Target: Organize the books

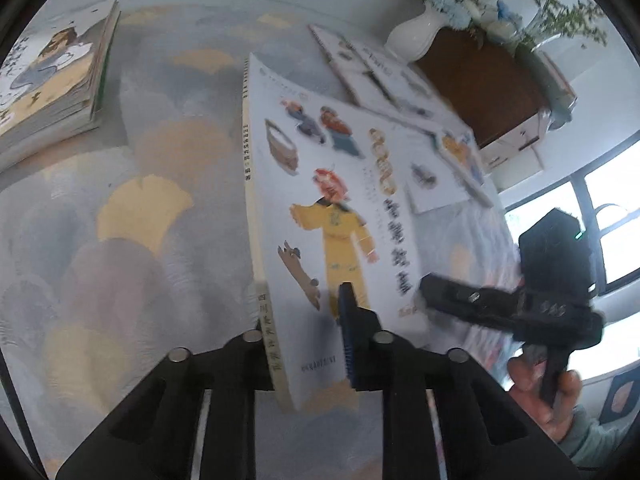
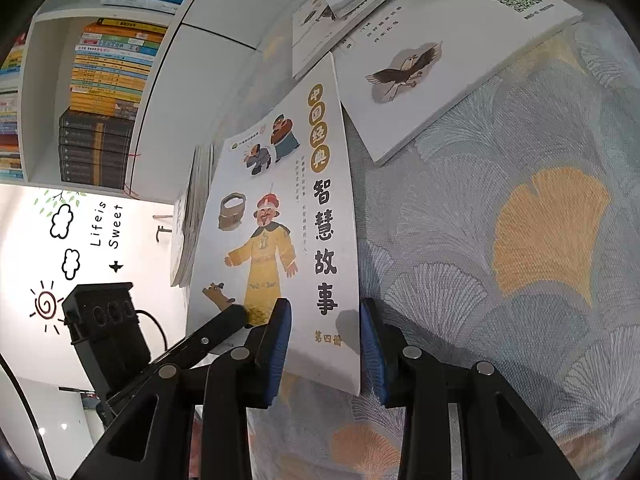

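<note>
So the white picture book [image 1: 320, 216] with the yellow-robed cartoon figure on its cover is up off the table, tilted, and both tools are at its near end. The left gripper [image 1: 308, 344] is clamped tight on the spine-side corner — you can see one blue pad [image 1: 348, 340] pressed flat against the cover with the book's edge running down between the fingers. The right gripper [image 2: 326, 352] is at the bottom edge on the other side; its two blue pads [image 2: 276, 352] sit either side of the cover's lower corner with a visible gap, so it isn't squeezing — the jaws stand apart around the book. From the left camera you can also see a hand [image 1: 544, 392] holding that right tool. Under it all is the tablecloth [image 2: 520, 240] with the ginkgo-leaf print. A stack of books [image 1: 52, 80] sits off to the far left, and a few more loose books [image 2: 420, 80] lie spread just beyond the held one, near a white vase [image 1: 416, 32] of flowers.
</note>
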Demonstrator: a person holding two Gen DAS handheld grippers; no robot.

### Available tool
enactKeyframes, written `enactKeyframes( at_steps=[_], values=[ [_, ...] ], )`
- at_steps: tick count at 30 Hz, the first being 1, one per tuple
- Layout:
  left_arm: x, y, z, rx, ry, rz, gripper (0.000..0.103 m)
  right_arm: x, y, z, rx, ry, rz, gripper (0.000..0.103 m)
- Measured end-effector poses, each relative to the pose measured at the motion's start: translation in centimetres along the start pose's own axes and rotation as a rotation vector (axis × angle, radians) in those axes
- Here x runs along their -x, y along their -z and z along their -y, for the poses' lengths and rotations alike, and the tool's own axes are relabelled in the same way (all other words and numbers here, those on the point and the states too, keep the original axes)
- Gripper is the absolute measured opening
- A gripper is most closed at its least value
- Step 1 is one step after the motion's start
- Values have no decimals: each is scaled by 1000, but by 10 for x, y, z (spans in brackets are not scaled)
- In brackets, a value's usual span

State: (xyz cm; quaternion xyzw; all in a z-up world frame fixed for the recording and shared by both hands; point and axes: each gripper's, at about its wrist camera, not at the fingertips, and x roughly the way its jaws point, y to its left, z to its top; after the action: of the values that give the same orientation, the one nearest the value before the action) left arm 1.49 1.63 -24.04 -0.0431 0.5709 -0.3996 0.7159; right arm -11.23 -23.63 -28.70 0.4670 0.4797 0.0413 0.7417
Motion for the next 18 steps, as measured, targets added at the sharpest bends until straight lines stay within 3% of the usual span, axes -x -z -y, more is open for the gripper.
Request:
enactKeyframes(
  at_steps=[5,6,8,13,14,15,16,18],
  values=[
    [11,-20,4,152,231,21,13,3,0,12,-88,-88,-24,39],
    [13,-23,6,167,261,27,13,5,1,17,-119,-133,-28,50],
    [16,-29,7,184,303,28,13,9,4,29,-203,-228,-30,57],
    [5,-32,3,208,317,-25,13,6,-2,44,-317,-387,-10,56],
    [3,-30,1,217,314,-34,12,4,-6,43,-318,-400,-9,50],
    [3,-28,1,212,292,-42,12,2,-8,40,-316,-391,-9,43],
    [1,-28,1,200,260,-48,12,1,-11,37,-307,-361,-4,28],
    [2,-24,6,126,134,-56,15,4,-15,25,-228,-244,12,24]
  ],
)
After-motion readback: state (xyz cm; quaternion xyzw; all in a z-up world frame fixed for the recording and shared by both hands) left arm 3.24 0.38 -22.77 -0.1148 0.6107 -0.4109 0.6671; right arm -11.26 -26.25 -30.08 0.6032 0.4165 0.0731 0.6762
